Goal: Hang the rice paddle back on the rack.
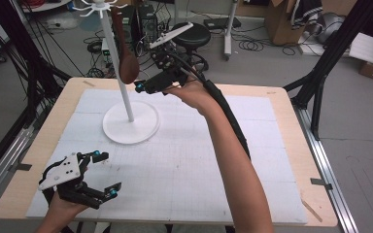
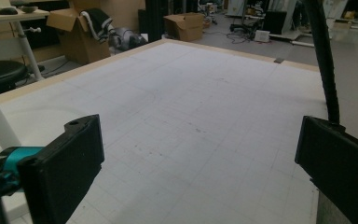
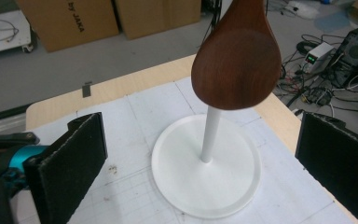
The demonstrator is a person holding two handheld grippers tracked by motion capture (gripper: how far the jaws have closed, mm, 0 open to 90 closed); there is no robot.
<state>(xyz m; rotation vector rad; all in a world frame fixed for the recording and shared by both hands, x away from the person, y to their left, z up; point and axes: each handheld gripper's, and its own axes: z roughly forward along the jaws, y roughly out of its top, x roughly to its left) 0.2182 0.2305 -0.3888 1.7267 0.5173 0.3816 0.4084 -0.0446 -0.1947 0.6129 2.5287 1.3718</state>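
Note:
A dark brown wooden spoon [image 1: 127, 65] hangs bowl-down from the hooks at the top of a white stand [image 1: 131, 127], beside its pole. In the right gripper view the spoon's bowl [image 3: 235, 60] hangs ahead of the two jaws, above the stand's round base [image 3: 182, 186]. My right gripper [image 1: 143, 87] is held up just right of the spoon, open, and does not touch it. My left gripper [image 1: 109, 174] rests low near the table's front left corner, open with nothing between its jaws [image 2: 200, 163].
A white gridded mat [image 1: 184, 160] covers the wooden table [image 1: 291, 111]. A black stool [image 1: 192, 36], cables and cardboard boxes [image 1: 284, 19] stand on the floor behind. Black frame posts [image 1: 320, 73] flank the table.

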